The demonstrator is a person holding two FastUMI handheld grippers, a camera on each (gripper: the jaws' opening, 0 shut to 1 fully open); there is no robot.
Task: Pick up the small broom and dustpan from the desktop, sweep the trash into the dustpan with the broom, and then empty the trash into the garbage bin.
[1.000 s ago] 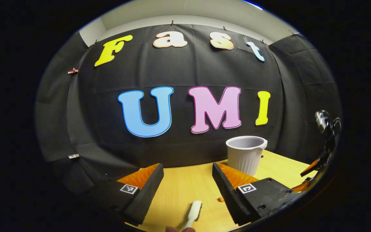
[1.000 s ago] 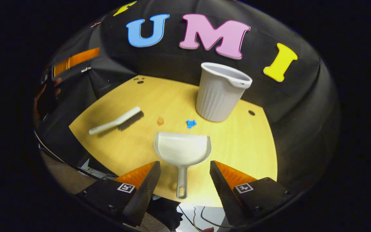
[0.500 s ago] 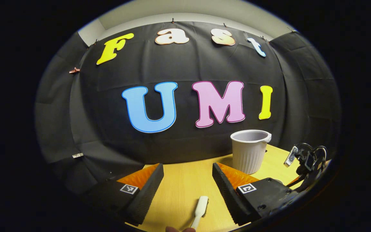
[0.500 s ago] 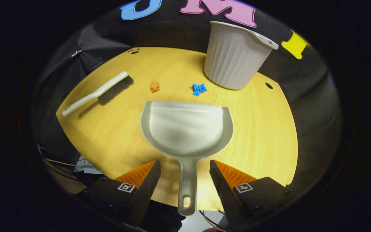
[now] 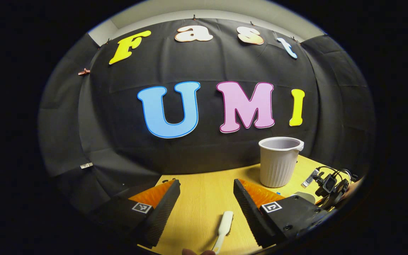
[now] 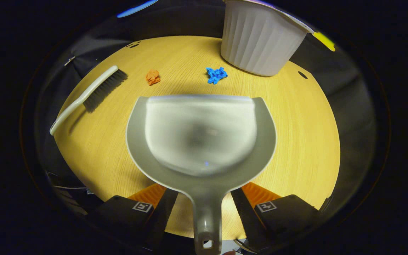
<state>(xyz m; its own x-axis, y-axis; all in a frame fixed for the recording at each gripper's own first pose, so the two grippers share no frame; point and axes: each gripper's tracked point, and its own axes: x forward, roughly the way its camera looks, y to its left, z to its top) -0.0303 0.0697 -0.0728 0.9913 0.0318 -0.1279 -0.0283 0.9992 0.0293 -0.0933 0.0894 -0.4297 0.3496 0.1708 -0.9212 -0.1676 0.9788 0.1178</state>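
The grey dustpan (image 6: 200,134) lies on the wooden desktop (image 6: 296,124) with its handle pointing back at me. My right gripper (image 6: 204,194) is open, one finger on each side of that handle, with small gaps showing. The white broom (image 6: 87,95) lies at the left, bristles towards the far side. An orange scrap (image 6: 152,77) and a blue scrap (image 6: 216,74) rest just beyond the pan's lip. My left gripper (image 5: 207,184) is open above the desktop, the broom handle (image 5: 224,225) lying below and between its fingers. The white ribbed bin (image 5: 280,161) stands upright at the right.
The bin (image 6: 260,39) stands at the far right of the desktop, close behind the blue scrap. The right gripper's body with its cables (image 5: 328,184) shows low at the right in the left gripper view. The desktop's front edge runs just under my right fingers.
My right gripper has come down and forward onto the dustpan, so its handle now lies between the fingers. The left gripper has shifted only slightly.
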